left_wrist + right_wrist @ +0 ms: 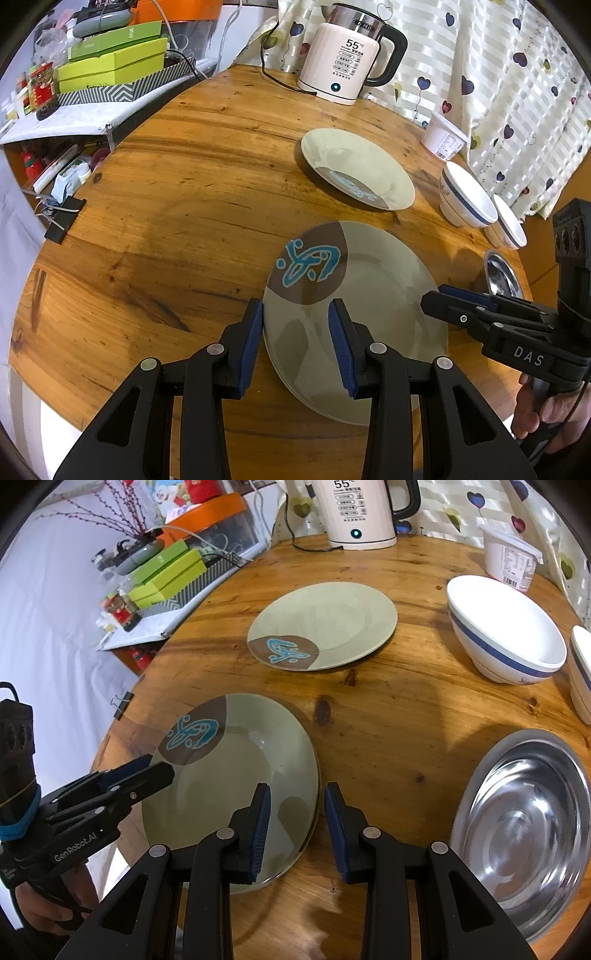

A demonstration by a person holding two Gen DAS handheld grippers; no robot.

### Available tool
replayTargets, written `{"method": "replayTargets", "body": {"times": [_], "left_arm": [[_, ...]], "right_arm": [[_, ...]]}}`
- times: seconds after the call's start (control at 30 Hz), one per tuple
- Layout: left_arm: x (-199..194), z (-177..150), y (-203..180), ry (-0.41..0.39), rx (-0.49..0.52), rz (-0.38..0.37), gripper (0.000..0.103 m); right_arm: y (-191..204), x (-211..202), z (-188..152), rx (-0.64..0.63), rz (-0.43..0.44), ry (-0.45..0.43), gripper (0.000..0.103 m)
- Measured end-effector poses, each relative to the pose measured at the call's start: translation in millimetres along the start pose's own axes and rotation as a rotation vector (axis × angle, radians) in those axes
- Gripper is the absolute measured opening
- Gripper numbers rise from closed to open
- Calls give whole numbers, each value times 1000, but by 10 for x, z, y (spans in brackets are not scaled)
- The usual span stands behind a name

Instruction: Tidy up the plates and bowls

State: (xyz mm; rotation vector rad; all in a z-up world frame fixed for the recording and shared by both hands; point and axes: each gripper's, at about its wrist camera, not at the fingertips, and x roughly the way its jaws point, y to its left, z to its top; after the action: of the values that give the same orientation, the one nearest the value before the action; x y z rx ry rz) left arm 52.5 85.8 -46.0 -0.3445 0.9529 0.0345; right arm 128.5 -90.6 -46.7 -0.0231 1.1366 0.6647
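Two green plates sit on your round table [388, 709]: near plate [369, 295] at the front edge, far plate [325, 624] mid-table. Your left gripper [295, 343] straddles the near plate's left rim, jaws parted, unclamped; your right gripper [297, 827] straddles its right rim, likewise gripping nothing.

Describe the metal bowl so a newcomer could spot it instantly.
On the round wooden table, look at the near right edge, beside the near green plate. The steel bowl sits there, the only shiny, mirror-like dish; the other bowls are white with blue bands.

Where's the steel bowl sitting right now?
In the right wrist view, the steel bowl sits at the lower right on the wooden table, right of the near green plate and in front of the white bowl.
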Motion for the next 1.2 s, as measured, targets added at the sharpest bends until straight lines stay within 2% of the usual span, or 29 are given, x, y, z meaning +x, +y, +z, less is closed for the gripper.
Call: {"method": "replayTargets", "body": {"times": [0.5,0.83,0.97,1.2], "left_arm": [[-12,-41,-8,6,-1,-5,38],[-94,19,-3,-14,-1,-12,38],[-88,74,-9,-13,4,-14,38],[-77,196,-20,-17,5,-26,38]], "right_arm": [[43,-7,-5,-6,-12,-4,31],[10,-158,35,2,-5,-51,31],[-54,-226,52,28,-9,-84,39],[-159,-313,111,70,2,-106,39]]}}
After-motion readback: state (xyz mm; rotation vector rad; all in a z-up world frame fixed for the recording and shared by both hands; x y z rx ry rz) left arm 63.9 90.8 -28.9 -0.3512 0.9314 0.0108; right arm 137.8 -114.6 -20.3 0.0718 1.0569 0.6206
